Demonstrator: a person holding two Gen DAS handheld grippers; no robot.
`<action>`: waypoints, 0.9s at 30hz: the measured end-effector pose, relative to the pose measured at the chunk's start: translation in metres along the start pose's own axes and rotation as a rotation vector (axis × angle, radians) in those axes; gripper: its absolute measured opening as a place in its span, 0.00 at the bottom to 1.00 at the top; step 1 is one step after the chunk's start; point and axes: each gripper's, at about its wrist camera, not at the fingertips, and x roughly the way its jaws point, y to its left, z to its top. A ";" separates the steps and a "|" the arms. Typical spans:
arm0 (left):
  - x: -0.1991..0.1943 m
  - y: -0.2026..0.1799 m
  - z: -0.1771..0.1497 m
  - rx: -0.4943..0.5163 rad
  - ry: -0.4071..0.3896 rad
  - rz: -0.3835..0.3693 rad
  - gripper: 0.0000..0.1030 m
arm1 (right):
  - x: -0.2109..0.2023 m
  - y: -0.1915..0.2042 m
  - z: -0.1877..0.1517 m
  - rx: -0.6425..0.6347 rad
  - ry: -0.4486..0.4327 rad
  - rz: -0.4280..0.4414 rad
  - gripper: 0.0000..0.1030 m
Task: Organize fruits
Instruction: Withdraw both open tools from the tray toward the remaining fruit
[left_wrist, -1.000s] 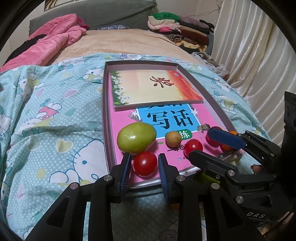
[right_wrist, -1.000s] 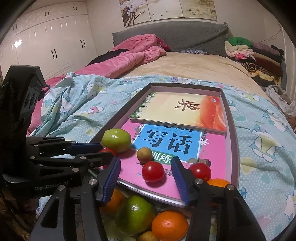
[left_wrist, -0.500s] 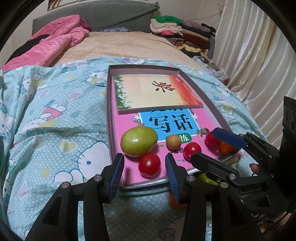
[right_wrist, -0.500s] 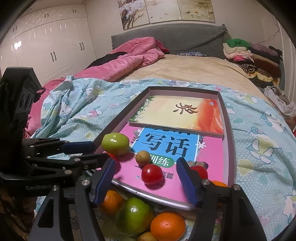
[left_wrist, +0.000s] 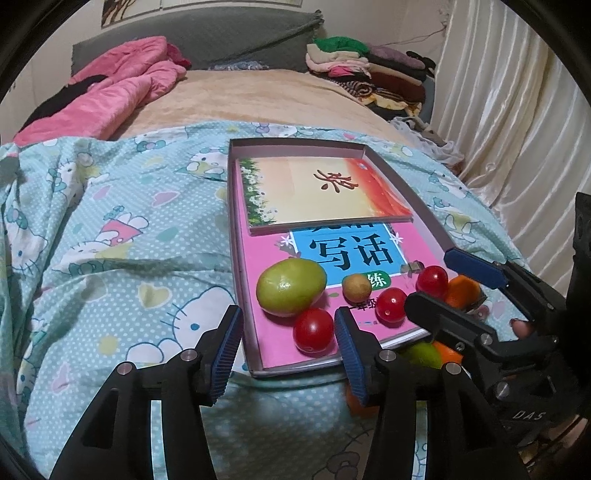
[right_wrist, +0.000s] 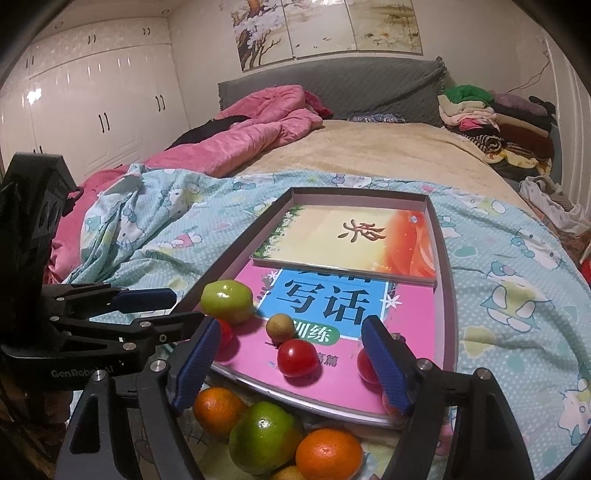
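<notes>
Vs a sec ago: left tool (left_wrist: 286, 341) had its pads tight on the near cherry tomato (left_wrist: 313, 331); now jaws are opening, tomato sits free between them on the pink book (left_wrist: 413, 245), w/ a gap on the left side. Right tool (right_wrist: 291, 365) also opening, wider than before, the middle tomato (right_wrist: 297, 357) loose between its pads, not touched. Neither hand has shifted much.

Fruit on the pink book inside the shallow tray (left_wrist: 232, 206): big green fruit (left_wrist: 291, 287), small tan one (left_wrist: 356, 288), three red tomatoes. Oranges (right_wrist: 218, 410) + a green citrus (right_wrist: 264, 437) lie on the bed just off the tray's near edge.

Tray rests on a cartoon-cat bedsheet (left_wrist: 110, 229); pink quilt (right_wrist: 255, 138), folded clothes (right_wrist: 491, 118), white wardrobe (right_wrist: 92, 99) behind.
</notes>
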 end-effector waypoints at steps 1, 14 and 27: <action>-0.001 -0.001 0.000 0.006 -0.006 0.005 0.51 | -0.001 -0.001 0.000 0.002 -0.003 -0.001 0.76; -0.013 -0.007 -0.001 0.061 -0.057 0.034 0.51 | -0.010 -0.008 0.004 0.030 -0.039 -0.017 0.76; -0.021 -0.003 -0.001 0.036 -0.078 0.018 0.51 | -0.031 -0.017 0.008 0.063 -0.116 -0.064 0.76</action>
